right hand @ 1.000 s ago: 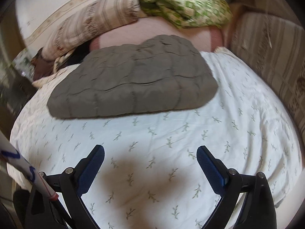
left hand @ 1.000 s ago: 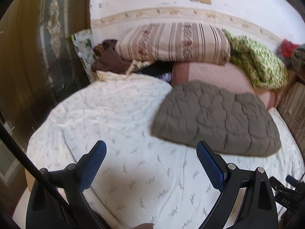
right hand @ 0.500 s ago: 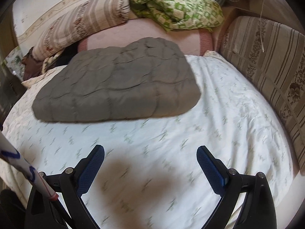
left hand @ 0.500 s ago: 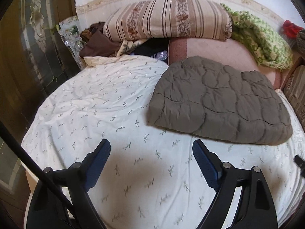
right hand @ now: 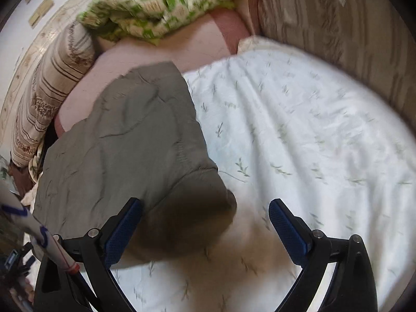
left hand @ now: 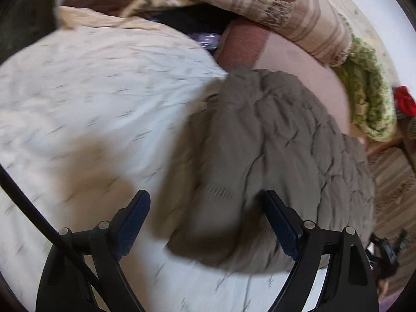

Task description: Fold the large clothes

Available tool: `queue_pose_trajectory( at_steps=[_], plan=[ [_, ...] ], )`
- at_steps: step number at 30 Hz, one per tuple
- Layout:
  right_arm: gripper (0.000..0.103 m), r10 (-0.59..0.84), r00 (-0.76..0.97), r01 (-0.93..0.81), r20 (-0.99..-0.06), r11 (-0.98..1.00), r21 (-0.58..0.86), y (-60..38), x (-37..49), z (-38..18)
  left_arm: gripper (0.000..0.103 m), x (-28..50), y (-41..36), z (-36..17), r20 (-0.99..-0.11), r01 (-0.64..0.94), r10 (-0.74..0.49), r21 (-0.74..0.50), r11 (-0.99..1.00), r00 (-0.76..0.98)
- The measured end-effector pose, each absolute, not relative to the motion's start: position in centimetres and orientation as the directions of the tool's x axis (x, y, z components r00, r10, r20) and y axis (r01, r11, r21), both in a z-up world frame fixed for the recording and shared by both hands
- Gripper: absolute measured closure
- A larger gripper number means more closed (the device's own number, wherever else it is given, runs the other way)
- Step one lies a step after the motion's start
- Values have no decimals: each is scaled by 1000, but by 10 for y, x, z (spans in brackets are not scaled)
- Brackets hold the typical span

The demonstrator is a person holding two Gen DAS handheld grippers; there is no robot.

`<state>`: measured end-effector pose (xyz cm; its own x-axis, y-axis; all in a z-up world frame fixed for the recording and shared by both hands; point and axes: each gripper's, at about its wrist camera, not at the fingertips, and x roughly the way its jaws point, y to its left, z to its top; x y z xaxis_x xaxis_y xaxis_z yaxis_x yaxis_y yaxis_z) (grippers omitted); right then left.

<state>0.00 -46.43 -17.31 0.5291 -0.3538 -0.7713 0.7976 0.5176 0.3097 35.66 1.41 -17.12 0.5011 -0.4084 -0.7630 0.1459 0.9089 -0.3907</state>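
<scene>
Quilted grey jacket (left hand: 273, 156) lies flat on the bed (left hand: 78, 91), toward its 12 o'clock end, far edge touching the pink pillow (left hand: 299, 59). Looms much larger in both wrist views than half a second ago; sat well ahead of the fingers then, now fills the frame right up to them. Heavy blur across both views, so a fast approach.

Left gripper (left hand: 205, 223) now hangs over the jacket's near-left corner, jaws wide apart, nothing between them; right-hand finger over the fabric, left-hand finger over bare sheet at 9 o'clock. Right gripper (right hand: 205, 228) likewise spread and empty, straddling the near-right corner (right hand: 208, 202), sheet stretching off toward 3 o'clock. Shadow of each tool falls on cloth directly below. Contact with the fabric: cannot tell.

Reads as reach nearly complete, pinch of both near corners probably next, no new fold begun. Puffy layers could slip or part in the pinch, so worth a deep bite.

Beyond, at 12 o'clock: striped bolster (left hand: 299, 7), green blanket (right hand: 161, 5).
</scene>
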Motion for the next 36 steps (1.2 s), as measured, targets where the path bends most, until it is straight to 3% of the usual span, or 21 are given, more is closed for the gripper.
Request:
queue_pose_trajectory(
  at_steps=[4, 7, 9, 11, 12, 13, 16, 18, 20, 22, 24, 27, 29, 33, 36],
  plan=[
    [0, -253, 611, 737, -750, 527, 423, -488, 22, -188, 9, 372, -11, -191, -728, 234, -551, -499, 834, 409],
    [0, -187, 654, 693, -733, 536, 482, -501, 41, -200, 5, 369, -27, -198, -756, 215, -499, -451, 866, 424],
    [2, -148, 672, 679, -725, 512, 525, -506, 48, -208, 25, 364, -28, -185, -751, 212, -510, -465, 859, 418],
    [33, -74, 718, 631, -693, 489, 602, -504, 51, -204, 41, 355, -24, -164, -725, 232, -530, -479, 847, 440],
    [36, -68, 722, 626, -689, 490, 607, -501, 52, -198, 48, 349, -22, -153, -711, 250, -541, -482, 840, 450],
    [46, -66, 729, 611, -681, 511, 604, -496, 51, -187, 51, 340, -20, -142, -697, 267, -550, -482, 834, 459],
    [54, -36, 778, 531, -627, 572, 625, -474, 39, -153, 52, 313, -14, -127, -705, 296, -518, -426, 855, 484],
    [54, -73, 754, 546, -653, 622, 561, -459, 31, -145, 46, 311, -12, -142, -749, 262, -482, -405, 876, 454],
    [47, -107, 709, 596, -697, 619, 511, -457, 27, -156, 38, 320, -12, -164, -814, 207, -413, -358, 911, 409],
    [28, -127, 634, 679, -763, 564, 470, -467, 27, -176, 36, 324, -6, -174, -823, 172, -418, -380, 909, 386],
    [20, -108, 644, 698, -758, 488, 524, -476, 18, -186, 36, 319, 4, -163, -791, 170, -459, -428, 888, 406],
    [19, -183, 682, 701, -708, 439, 562, -480, -2, -168, 36, 311, 16, -145, -738, 172, -477, -454, 874, 477],
    [13, -300, 676, 726, -673, 424, 541, -479, -19, -149, 36, 308, 21, -132, -720, 139, -424, -422, 896, 548],
    [13, -467, 603, 792, -647, 448, 415, -464, -19, -126, 29, 293, 15, -107, -678, 131, -308, -301, 945, 668],
    [18, -517, 595, 782, -616, 548, 296, -446, 11, -113, 27, 295, -10, -113, -700, 166, -287, -237, 957, 654]
  ],
)
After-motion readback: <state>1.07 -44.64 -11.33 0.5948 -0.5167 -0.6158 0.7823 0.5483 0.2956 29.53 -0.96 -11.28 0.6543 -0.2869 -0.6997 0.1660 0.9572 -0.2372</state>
